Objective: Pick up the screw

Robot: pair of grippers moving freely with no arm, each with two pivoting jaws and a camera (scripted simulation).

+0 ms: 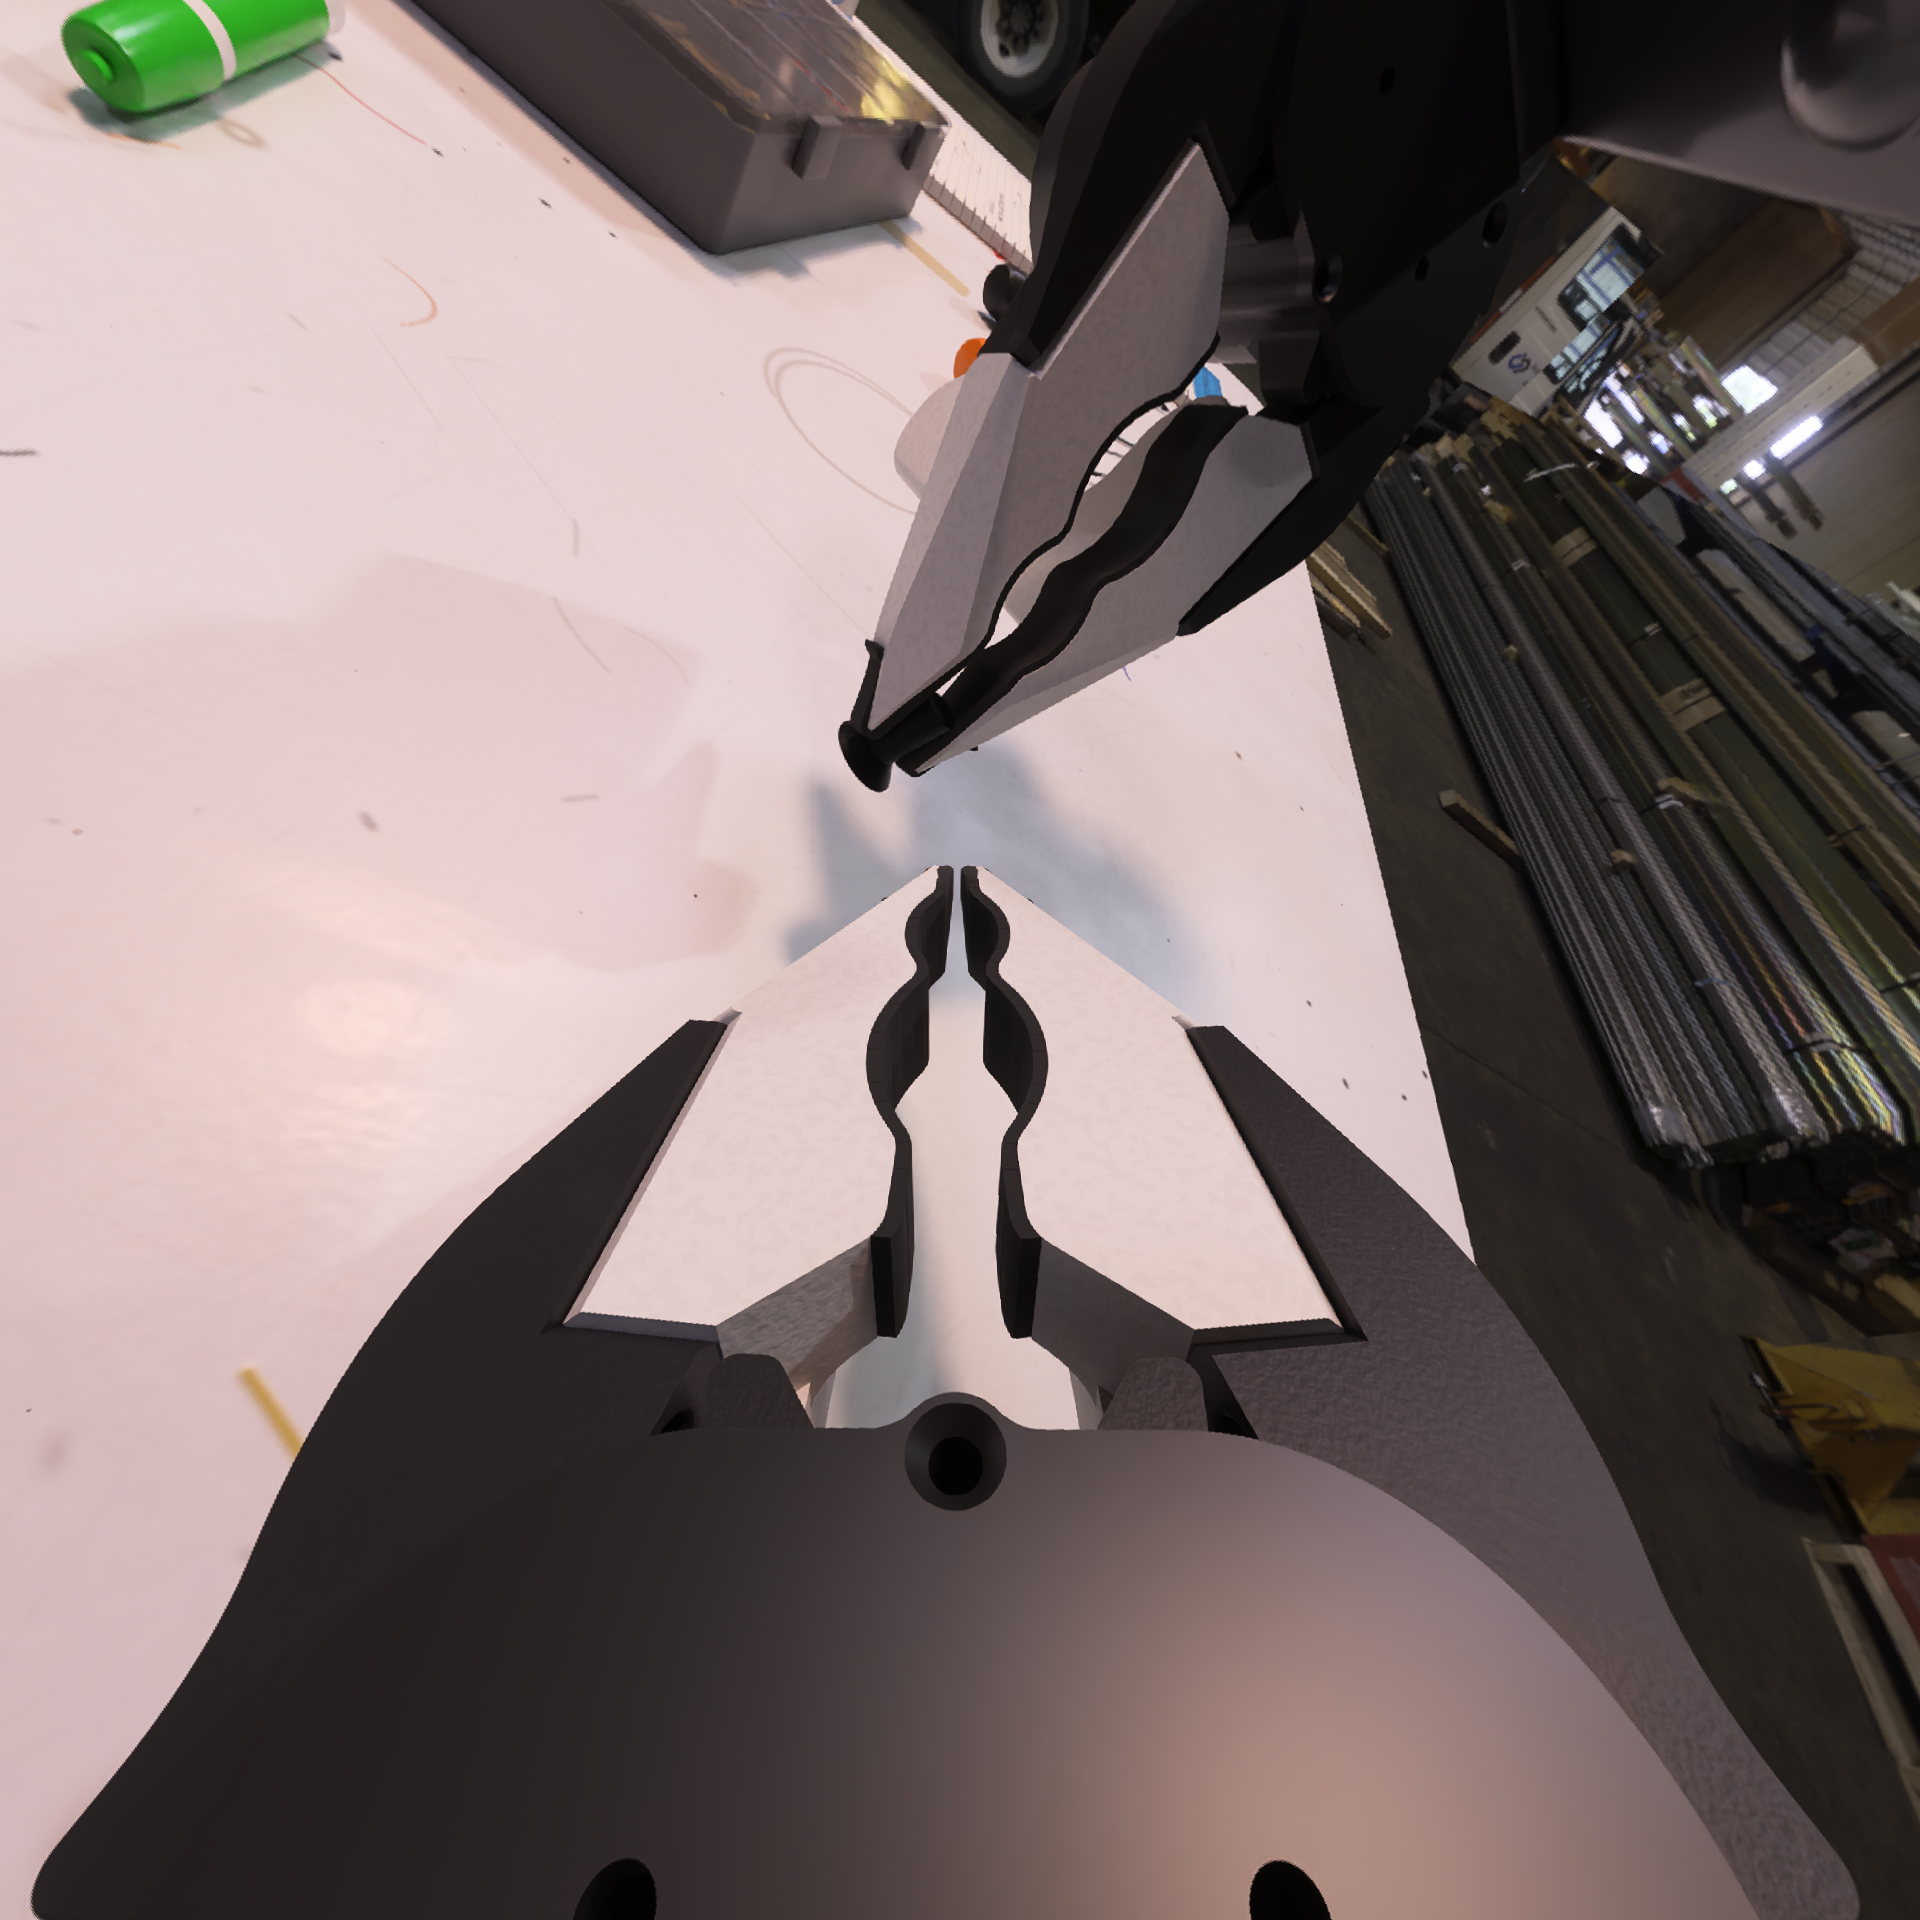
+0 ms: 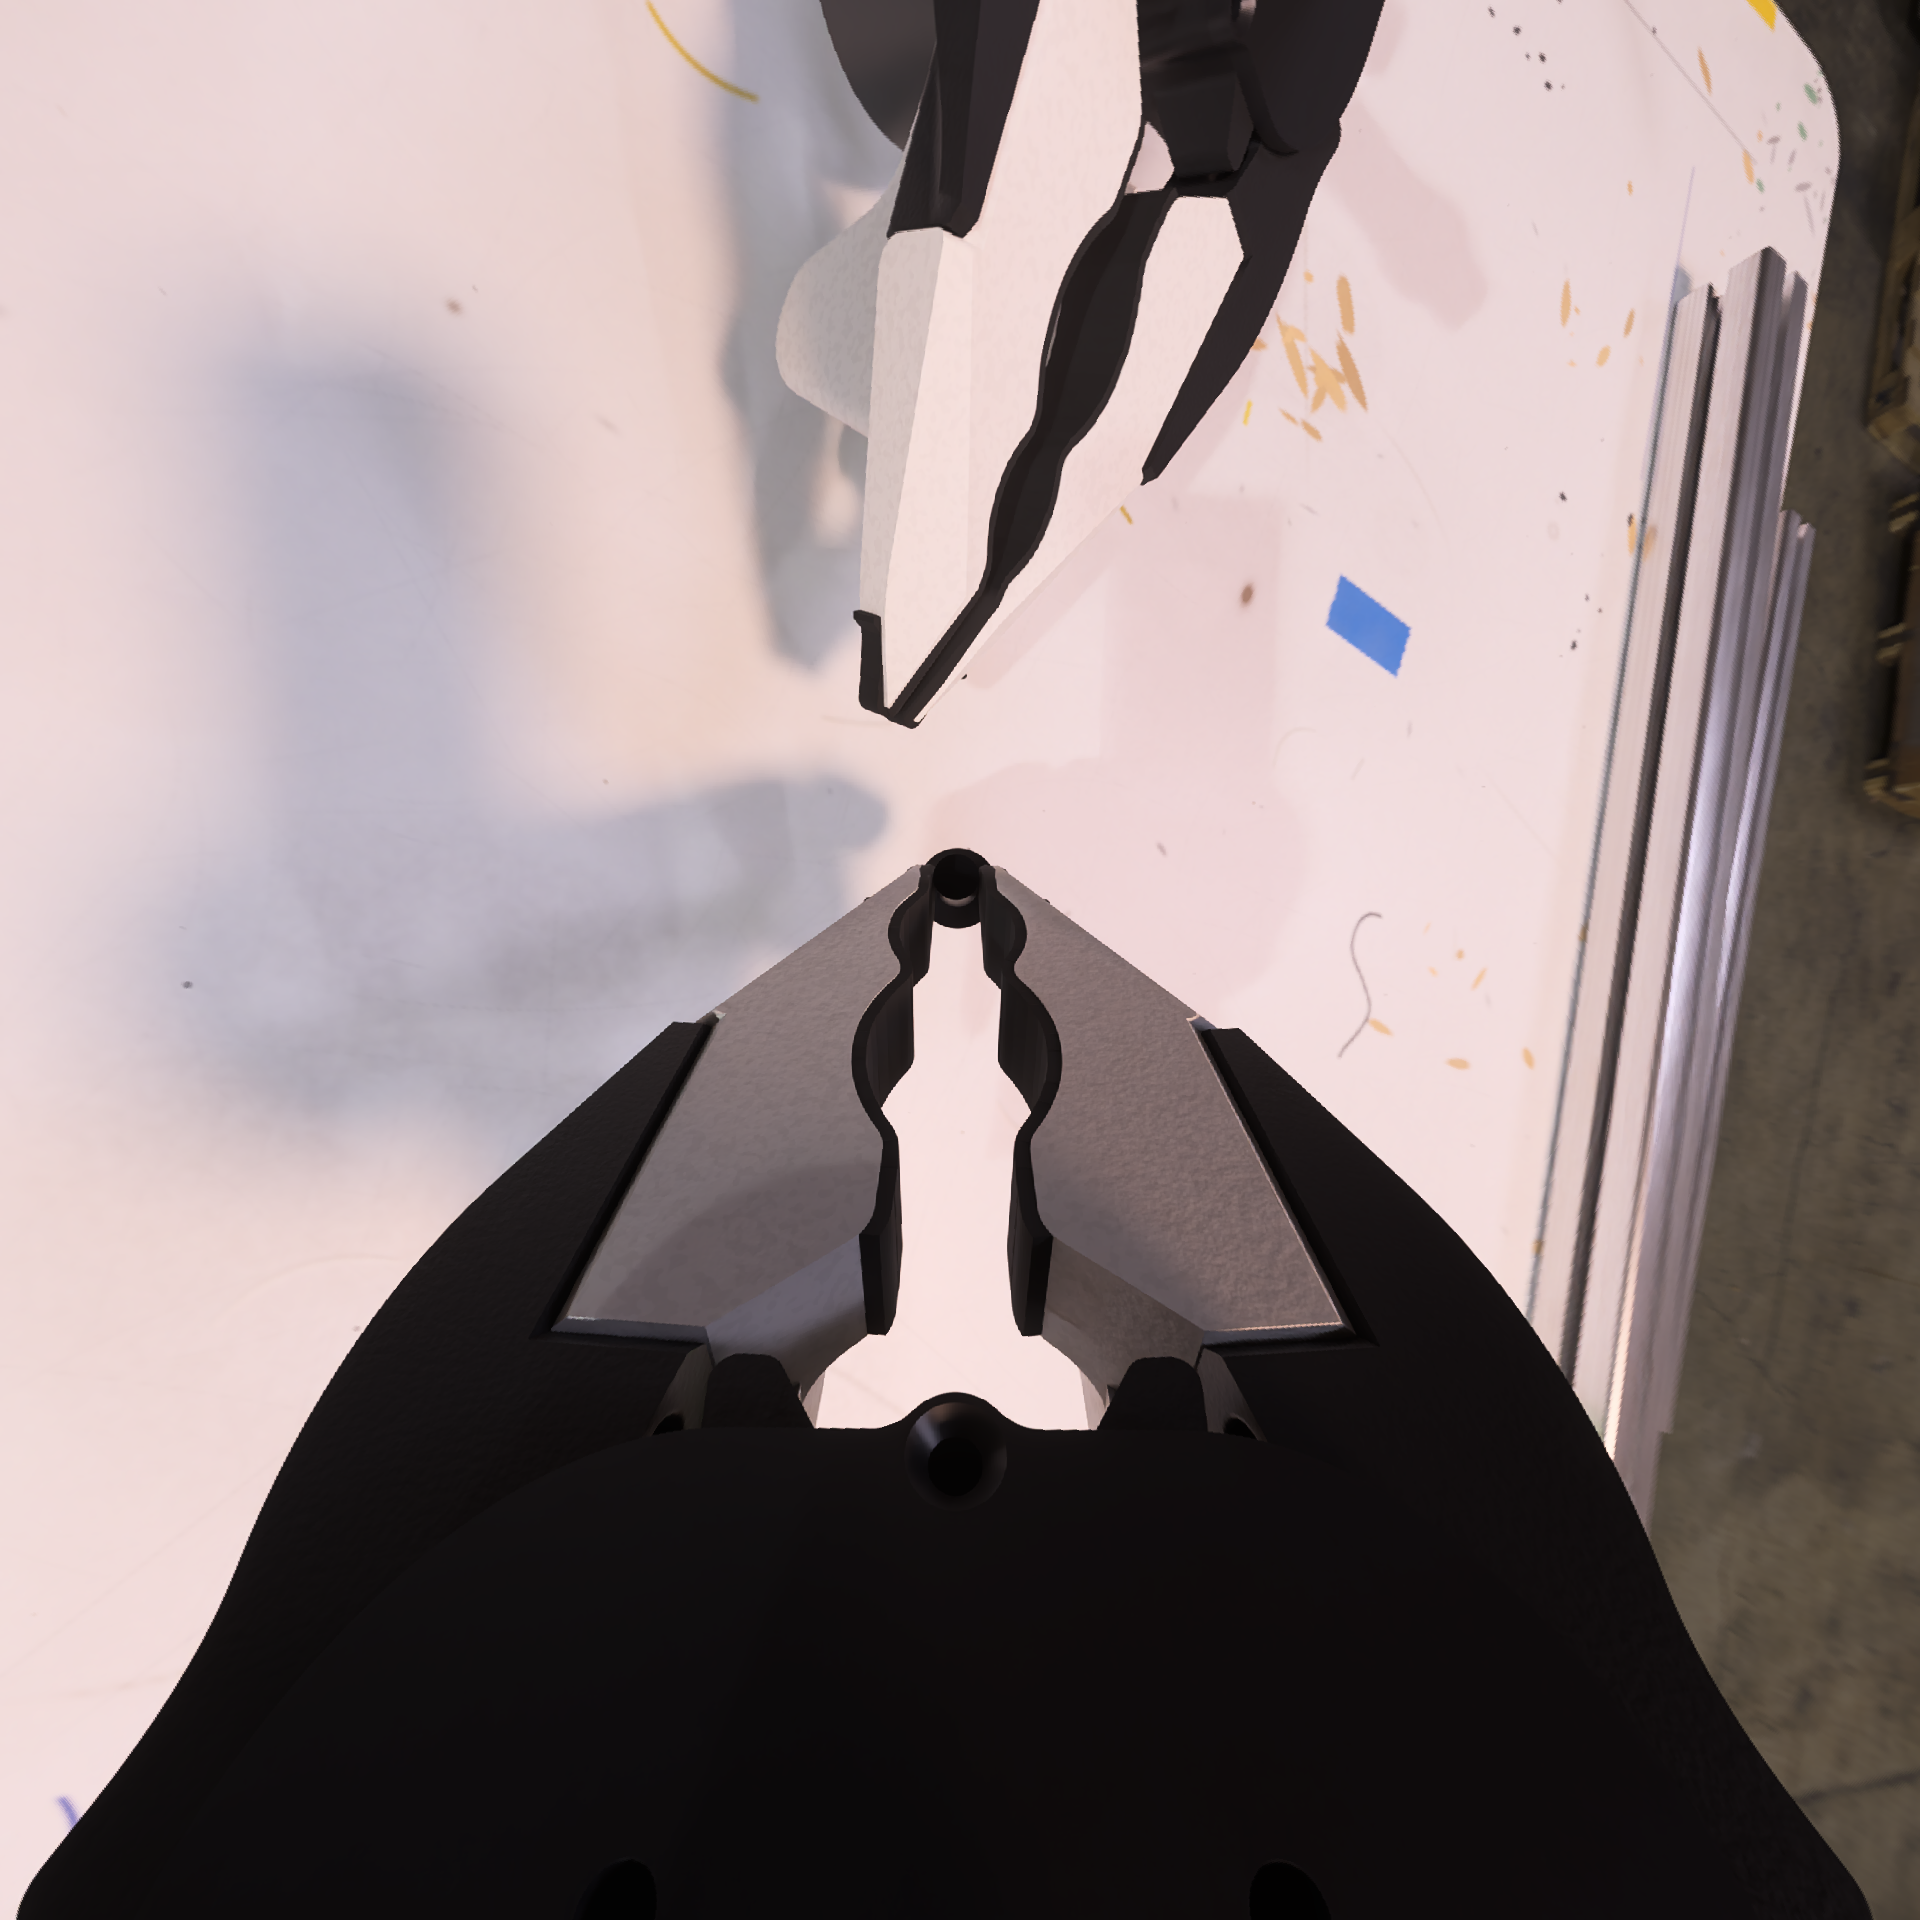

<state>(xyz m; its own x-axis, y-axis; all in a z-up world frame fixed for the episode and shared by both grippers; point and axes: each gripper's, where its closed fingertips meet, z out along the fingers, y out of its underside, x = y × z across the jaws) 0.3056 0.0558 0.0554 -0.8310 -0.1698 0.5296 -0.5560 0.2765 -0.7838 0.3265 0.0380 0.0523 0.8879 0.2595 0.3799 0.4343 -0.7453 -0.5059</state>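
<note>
The screw (image 2: 956, 881) is small and black, with a round head. It sits clamped between the fingertips of my right gripper (image 2: 956, 891). In the left wrist view the screw (image 1: 865, 761) sticks out of the right gripper's (image 1: 902, 743) tips, a little above the white table (image 1: 416, 623), with its shadow just below. My left gripper (image 1: 956, 875) has its jaws nearly together with nothing between them. It points at the right gripper's tips from a short distance. In the right wrist view the left gripper (image 2: 894, 707) hangs just ahead of the screw.
A green cylinder (image 1: 192, 47) and a grey plastic case (image 1: 727, 135) lie at the far side of the table. A small orange object (image 1: 968, 355) sits behind the right gripper. The table's edge runs along the right, with metal rods (image 1: 1662, 831) beyond. A blue tape patch (image 2: 1368, 623) marks the table.
</note>
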